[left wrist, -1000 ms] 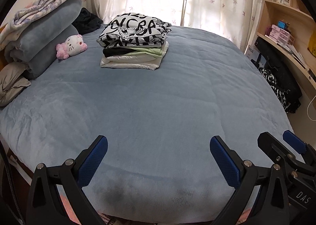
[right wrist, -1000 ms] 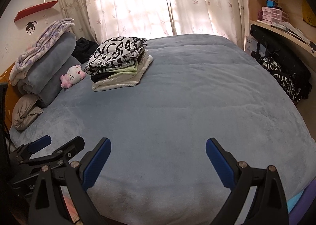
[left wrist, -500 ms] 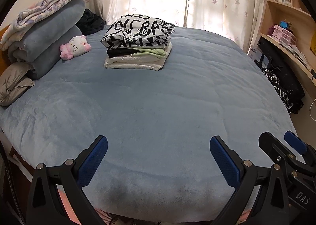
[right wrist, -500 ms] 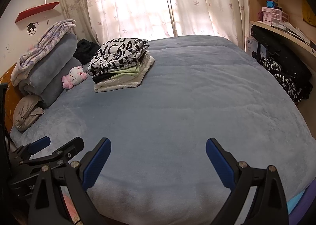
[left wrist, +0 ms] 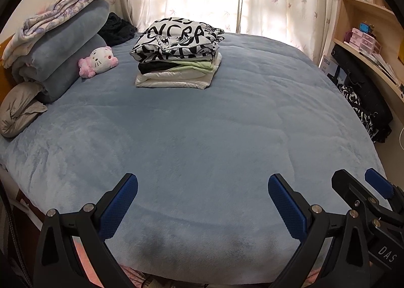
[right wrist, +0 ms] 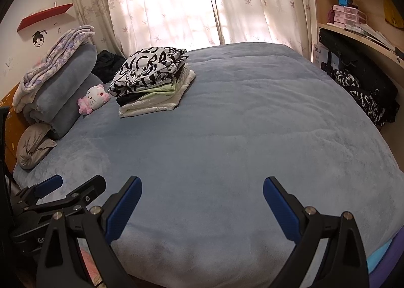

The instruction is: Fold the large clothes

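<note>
A stack of folded clothes point(left wrist: 178, 56) sits on the far left part of the blue bed point(left wrist: 202, 141), topped by a black-and-white lettered garment; it also shows in the right wrist view point(right wrist: 154, 83). My left gripper point(left wrist: 202, 199) is open and empty over the bed's near edge. My right gripper point(right wrist: 200, 202) is open and empty beside it, also over the near edge point(right wrist: 227, 212). Each gripper shows at the side of the other's view. A black-and-white garment point(left wrist: 363, 108) hangs off the bed's right side by the shelf.
Rolled blue blankets point(left wrist: 63, 45), a patterned throw, a grey pillow point(left wrist: 20, 108) and a white and pink plush cat point(left wrist: 99, 60) line the left side. A dark garment point(left wrist: 117, 29) lies behind them. Curtains are at the back, wooden shelves point(left wrist: 366, 43) at the right.
Both grippers have risen and tilted slightly, so the stack and the bed sit lower in the views. Both stay open and empty.
</note>
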A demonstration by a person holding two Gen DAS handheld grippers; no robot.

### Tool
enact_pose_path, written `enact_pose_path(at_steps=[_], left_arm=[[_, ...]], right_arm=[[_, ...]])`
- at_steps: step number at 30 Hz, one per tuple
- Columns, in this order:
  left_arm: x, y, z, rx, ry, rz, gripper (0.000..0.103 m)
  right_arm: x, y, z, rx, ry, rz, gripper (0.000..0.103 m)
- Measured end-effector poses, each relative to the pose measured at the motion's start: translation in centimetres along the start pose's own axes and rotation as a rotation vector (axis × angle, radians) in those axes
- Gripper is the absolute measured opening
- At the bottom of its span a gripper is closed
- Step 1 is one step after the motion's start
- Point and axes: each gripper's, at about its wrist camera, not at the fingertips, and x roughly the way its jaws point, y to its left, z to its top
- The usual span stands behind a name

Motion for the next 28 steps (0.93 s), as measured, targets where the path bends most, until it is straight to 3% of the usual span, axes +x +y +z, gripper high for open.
enact_pose_path(at_steps=[28], left_arm=[[-0.08,-0.12,-0.25,0.016,-0.007,0.012,0.102]], right_arm=[[0.38,0.06,-0.41,0.006,0.002,-0.003,0.097]])
